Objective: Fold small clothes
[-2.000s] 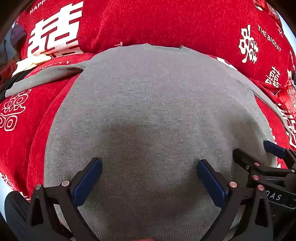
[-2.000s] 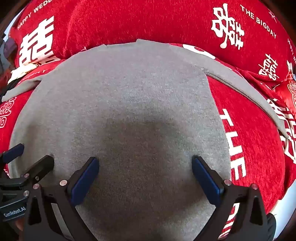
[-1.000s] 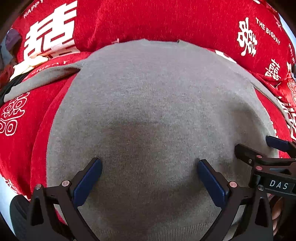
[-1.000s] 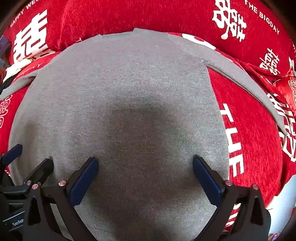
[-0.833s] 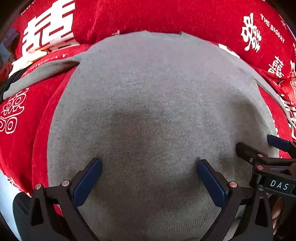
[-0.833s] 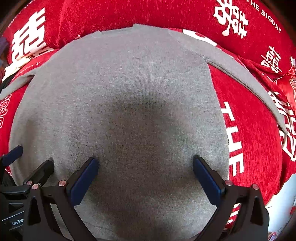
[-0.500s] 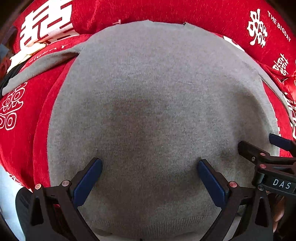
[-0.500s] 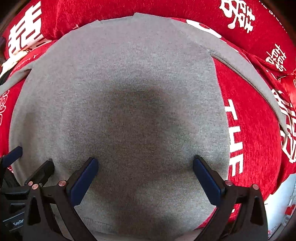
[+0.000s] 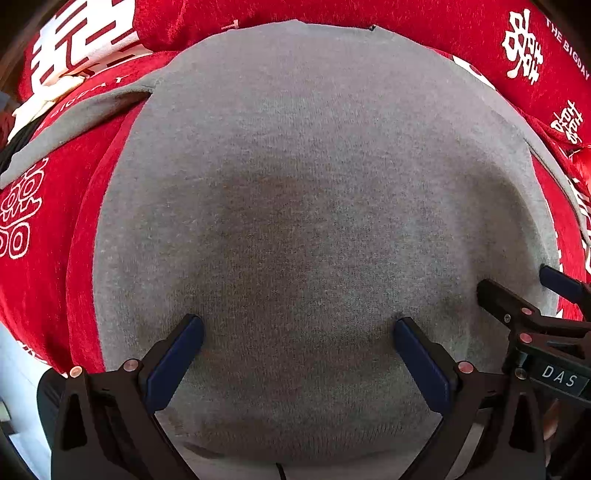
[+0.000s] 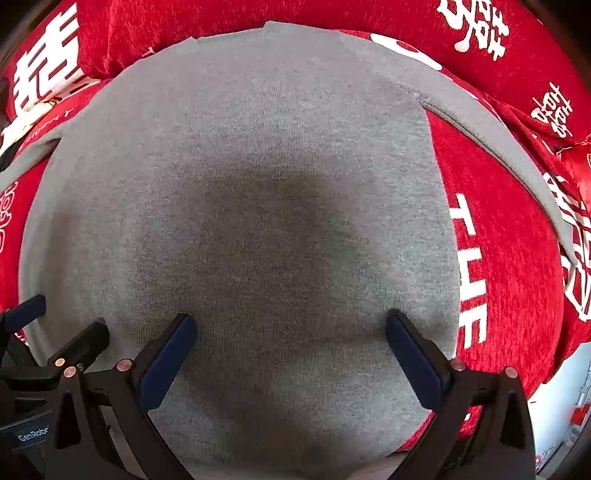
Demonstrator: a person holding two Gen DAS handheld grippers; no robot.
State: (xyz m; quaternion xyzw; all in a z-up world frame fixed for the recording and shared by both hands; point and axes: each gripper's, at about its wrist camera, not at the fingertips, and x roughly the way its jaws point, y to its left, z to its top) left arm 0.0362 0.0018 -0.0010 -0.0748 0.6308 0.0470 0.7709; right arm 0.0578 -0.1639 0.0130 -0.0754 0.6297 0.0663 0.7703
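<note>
A grey knit sweater lies spread flat on red fabric, its hem toward me, and also fills the right wrist view. One sleeve runs out to the left, the other to the right. My left gripper is open, its blue-padded fingers resting on the sweater's lower body near the hem. My right gripper is open in the same way, just to the right of the left one. Each gripper shows at the edge of the other's view.
The red cover with white lettering lies under the sweater, and a red cushion rises behind the collar. The cover's front edge and pale floor show at the bottom corners.
Both grippers have drawn back toward me along the sweater, so the hem and front edge now show. Both stay open and side by side.
</note>
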